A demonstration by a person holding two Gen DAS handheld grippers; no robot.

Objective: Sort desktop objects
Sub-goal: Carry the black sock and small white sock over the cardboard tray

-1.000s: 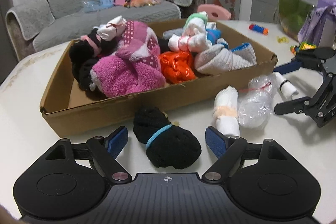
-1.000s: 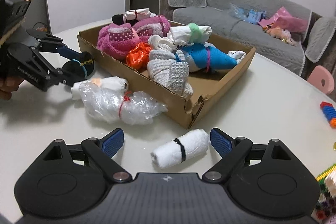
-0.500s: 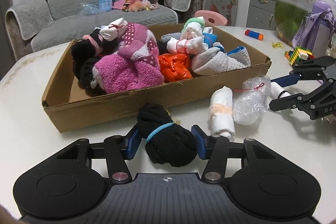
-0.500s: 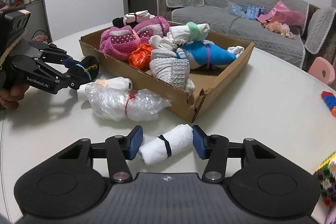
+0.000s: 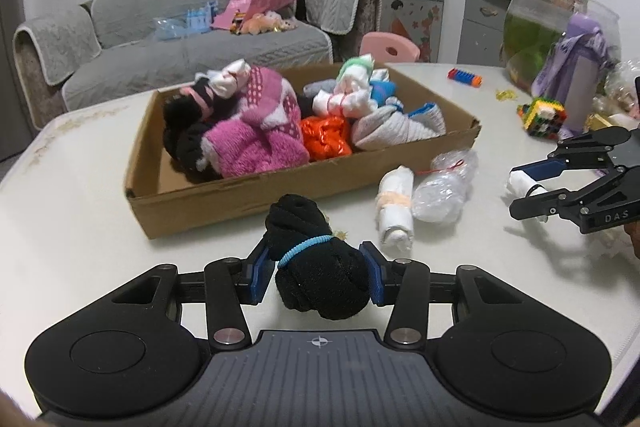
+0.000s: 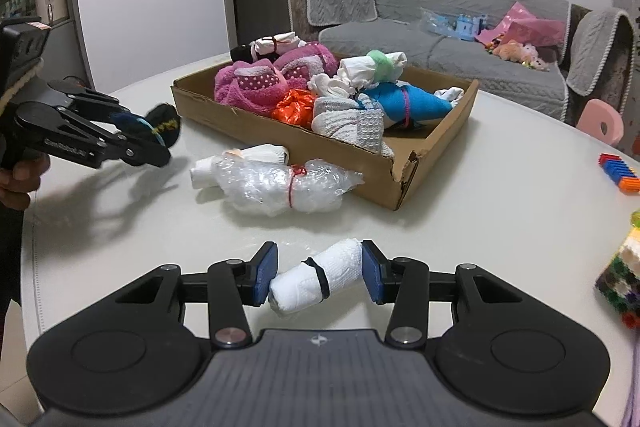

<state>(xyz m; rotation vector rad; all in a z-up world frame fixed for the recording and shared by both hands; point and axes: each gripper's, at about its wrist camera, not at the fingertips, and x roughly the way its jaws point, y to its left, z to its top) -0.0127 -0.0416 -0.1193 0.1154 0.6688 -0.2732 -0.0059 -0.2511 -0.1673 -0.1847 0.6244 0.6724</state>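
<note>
Plainly, from the left wrist view, the soft black rolled sock bundle with a blue elastic band (image 5: 320, 267) is bulging out past the blue pads and risking a slip on its way to the brown cardboard tray (image 5: 280, 199). The left gripper (image 5: 316, 273), jaws just closing, is clamping it. From the right wrist view, the right gripper (image 6: 318, 275) is squeezing the white rolled cloth with a black band (image 6: 316, 277) endwise; it sits askew and may be pivoting loose.
</note>
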